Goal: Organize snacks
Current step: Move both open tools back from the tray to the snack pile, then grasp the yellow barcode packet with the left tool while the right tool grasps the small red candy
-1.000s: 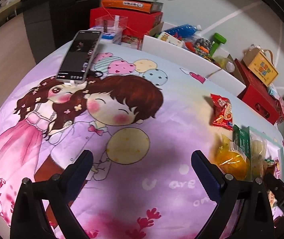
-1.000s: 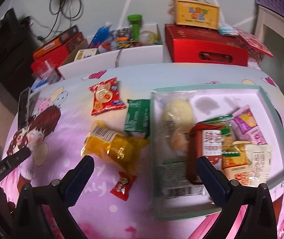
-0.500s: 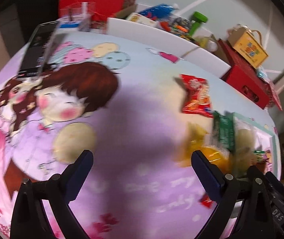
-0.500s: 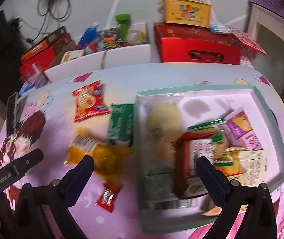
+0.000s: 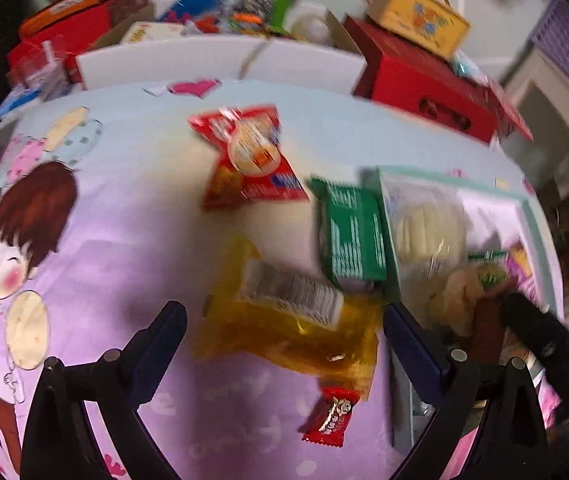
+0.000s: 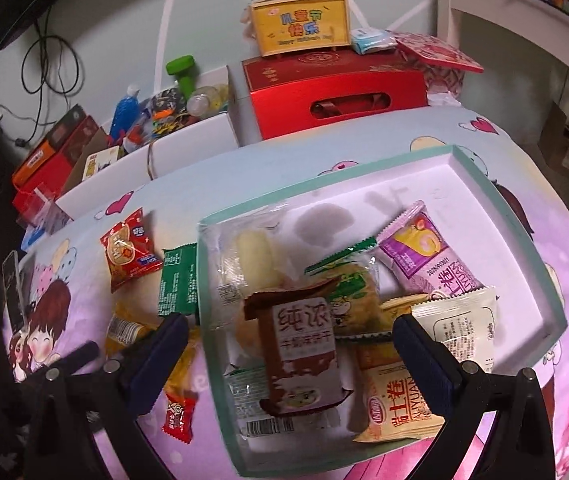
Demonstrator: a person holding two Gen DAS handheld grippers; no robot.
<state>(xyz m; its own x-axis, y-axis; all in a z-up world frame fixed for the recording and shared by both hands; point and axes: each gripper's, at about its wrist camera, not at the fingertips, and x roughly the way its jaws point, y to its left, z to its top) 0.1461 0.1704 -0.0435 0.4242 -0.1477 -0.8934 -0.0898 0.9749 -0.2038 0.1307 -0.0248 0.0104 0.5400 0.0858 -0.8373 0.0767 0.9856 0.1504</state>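
Left gripper [image 5: 284, 328] stands wide open and empty, its jaws on both sides of the yellow packet [image 5: 290, 322], probably because this packet is the next one to take. Right gripper [image 6: 290, 340] is also open and holds nothing; it hangs over the tray [image 6: 512, 216], above the brown packet [image 6: 300, 346]. Four snacks are outside the tray on the cartoon cloth [image 5: 124, 248]: the yellow packet, the green packet [image 5: 354, 234] touching the tray wall, the red packet [image 5: 250, 158] further away, and the small red candy [image 5: 330, 416] nearest. Inside the tray several packets lie in a heap at one side, so free space stays for the others.
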